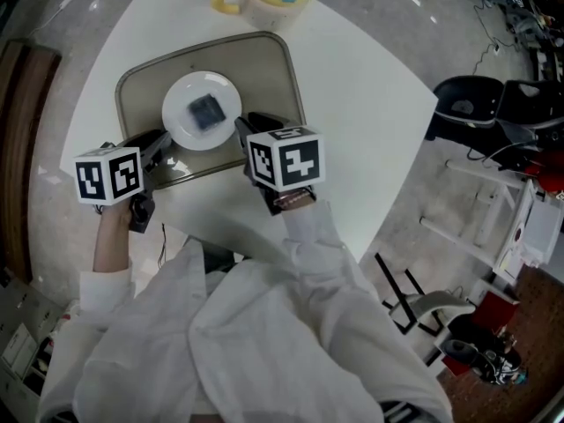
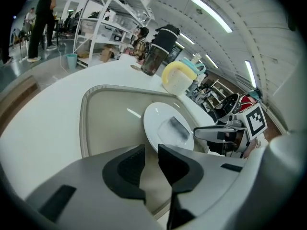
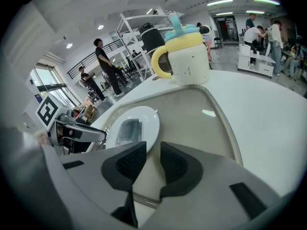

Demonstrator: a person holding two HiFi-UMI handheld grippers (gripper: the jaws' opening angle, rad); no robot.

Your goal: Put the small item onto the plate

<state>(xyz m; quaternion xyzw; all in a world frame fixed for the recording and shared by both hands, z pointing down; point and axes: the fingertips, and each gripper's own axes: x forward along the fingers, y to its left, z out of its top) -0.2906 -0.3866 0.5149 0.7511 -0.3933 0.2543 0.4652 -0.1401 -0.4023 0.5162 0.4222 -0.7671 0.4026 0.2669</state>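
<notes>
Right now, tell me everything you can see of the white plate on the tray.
The plate is round, white and glossy, ceramic by its look, with a shallow raised rim. It lies flat, right side up, near the middle of the beige tray, which bears it. A small, flat, dark item, seemingly in clear wrap, rests at its centre. Nothing else touches it.
</notes>
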